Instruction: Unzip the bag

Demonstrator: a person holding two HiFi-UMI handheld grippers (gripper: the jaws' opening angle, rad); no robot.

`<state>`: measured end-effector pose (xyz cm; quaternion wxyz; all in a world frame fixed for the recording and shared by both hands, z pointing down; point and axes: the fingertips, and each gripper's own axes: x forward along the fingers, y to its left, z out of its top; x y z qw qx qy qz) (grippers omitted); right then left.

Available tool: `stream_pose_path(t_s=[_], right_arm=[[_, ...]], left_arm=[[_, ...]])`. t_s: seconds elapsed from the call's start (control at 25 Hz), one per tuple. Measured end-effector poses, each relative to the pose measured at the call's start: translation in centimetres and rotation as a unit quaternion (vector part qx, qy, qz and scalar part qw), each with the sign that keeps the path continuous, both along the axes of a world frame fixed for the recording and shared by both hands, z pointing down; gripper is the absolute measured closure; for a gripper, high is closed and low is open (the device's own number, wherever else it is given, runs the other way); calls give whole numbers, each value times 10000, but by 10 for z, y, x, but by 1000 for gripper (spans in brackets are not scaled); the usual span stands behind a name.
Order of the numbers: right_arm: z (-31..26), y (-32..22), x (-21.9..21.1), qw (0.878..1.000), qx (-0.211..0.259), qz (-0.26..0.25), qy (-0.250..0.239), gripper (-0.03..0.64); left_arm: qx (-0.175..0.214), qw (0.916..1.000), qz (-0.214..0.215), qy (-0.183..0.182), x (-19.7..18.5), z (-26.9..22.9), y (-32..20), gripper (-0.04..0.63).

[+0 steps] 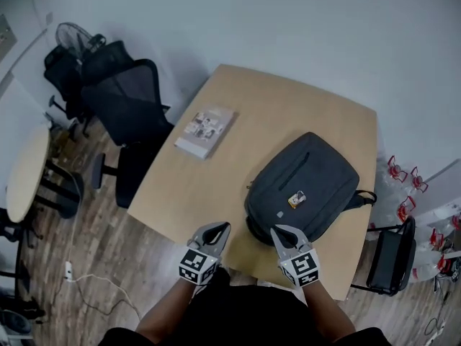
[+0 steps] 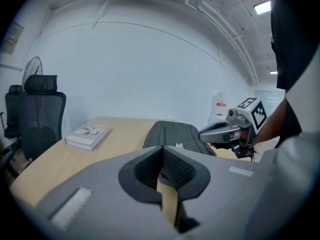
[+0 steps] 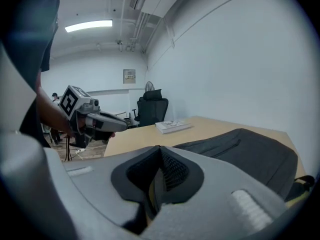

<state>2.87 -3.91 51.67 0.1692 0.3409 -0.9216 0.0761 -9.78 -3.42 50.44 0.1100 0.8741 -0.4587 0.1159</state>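
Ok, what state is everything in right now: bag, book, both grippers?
bag: looks zipped shut, lying flat on the table
book: closed, lying flat, apart from the bag
left gripper: shut, empty, over the table's near edge, short of the bag
right gripper: shut, empty, at the bag's near end, not gripping it

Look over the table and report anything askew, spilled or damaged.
Nothing stands out. The backpack lies flat on the table, the book lies flat near its far left edge, and nothing is spilled. The left tool and right tool are shut and empty.
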Motion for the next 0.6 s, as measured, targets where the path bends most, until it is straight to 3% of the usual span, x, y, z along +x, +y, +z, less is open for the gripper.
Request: stream_pose_path(t_s=[0.28, 0.44, 0.6], right_arm=[[11, -21, -7, 9971, -185, 728, 143, 614], [19, -23, -8, 9920, -294, 1205, 229, 614], [26, -20, -8, 9838, -348, 1745, 227, 614]], left_arm=[[-256, 9971, 713, -48, -10, 12, -42, 575], [-435, 9917, 1203, -95, -10, 24, -55, 575], [-376, 9850, 1679, -158, -9, 36, -68, 575]])
